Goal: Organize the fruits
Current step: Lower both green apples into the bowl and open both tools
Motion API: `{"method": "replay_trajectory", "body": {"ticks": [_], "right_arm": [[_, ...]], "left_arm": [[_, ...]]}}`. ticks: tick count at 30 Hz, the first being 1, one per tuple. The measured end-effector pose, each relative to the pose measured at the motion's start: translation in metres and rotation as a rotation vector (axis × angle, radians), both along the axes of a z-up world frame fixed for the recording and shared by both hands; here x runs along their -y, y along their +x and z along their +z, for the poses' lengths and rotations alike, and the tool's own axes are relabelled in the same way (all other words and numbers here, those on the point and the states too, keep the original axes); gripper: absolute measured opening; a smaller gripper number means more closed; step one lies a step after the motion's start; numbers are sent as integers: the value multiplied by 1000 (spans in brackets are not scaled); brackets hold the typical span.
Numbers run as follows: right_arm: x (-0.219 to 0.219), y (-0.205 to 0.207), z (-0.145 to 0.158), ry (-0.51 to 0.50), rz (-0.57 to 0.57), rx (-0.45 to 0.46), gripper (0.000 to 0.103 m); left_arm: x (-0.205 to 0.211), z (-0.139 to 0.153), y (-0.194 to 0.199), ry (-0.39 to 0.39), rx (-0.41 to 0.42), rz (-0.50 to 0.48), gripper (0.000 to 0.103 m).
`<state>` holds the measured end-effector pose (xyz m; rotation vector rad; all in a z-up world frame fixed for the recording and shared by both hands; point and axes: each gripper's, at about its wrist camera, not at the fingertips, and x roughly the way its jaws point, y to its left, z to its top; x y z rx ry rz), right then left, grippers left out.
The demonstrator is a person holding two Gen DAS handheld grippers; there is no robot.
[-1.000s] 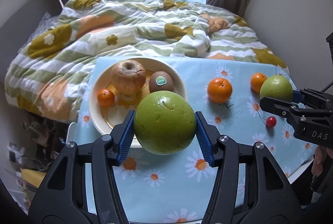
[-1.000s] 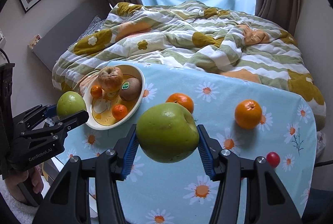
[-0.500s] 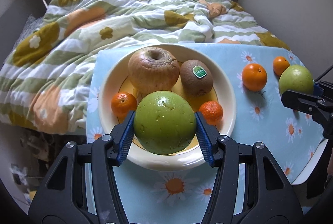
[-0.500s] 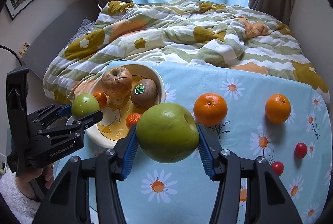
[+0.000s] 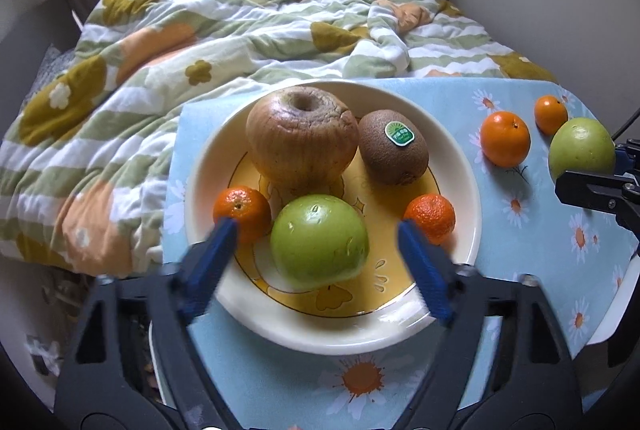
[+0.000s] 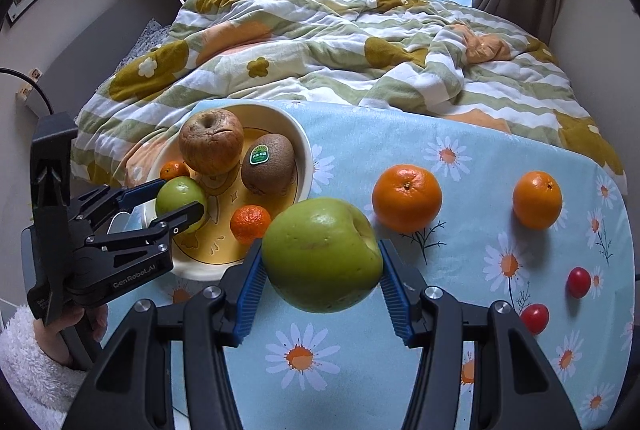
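Gaping left tool (image 5: pixel 316 242) just opened around plated apple (image 5: pixel 319 241), right tool (image 6: pixel 320 270) gripping another

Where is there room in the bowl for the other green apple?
The bowl is crowded: brown apple, kiwi, two mandarins and the green apple just let go. Bare spots: the near rim and a patch between kiwi and right mandarin. The tablecloth behind the loose oranges is freest.

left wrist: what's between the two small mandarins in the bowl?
The green apple, sitting in the bowl between the mandarins; left wrist view.
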<state>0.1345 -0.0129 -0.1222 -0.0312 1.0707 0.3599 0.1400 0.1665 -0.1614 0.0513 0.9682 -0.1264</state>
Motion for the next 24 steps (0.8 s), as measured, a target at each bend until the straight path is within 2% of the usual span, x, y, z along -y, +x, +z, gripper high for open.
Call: {"method": "replay_trajectory", "body": {"ticks": [2, 6, 10, 17, 24], "right_arm": [[1, 1, 3, 8, -3, 2, 50], [0, 3, 9, 16, 17, 10, 50], [-5, 3, 13, 18, 50, 21, 50], [-20, 1, 17, 26, 141, 26, 50], [-43, 3, 9, 36, 239, 10, 50]], "left_arm": [[1, 7, -4, 1, 17, -9, 103], [2, 10, -13, 12, -3, 0, 103], [-3, 14, -28, -9, -19, 34, 103], [-3, 22, -57, -29, -27, 91, 103], [0, 17, -83, -32, -54, 131, 103]]}}
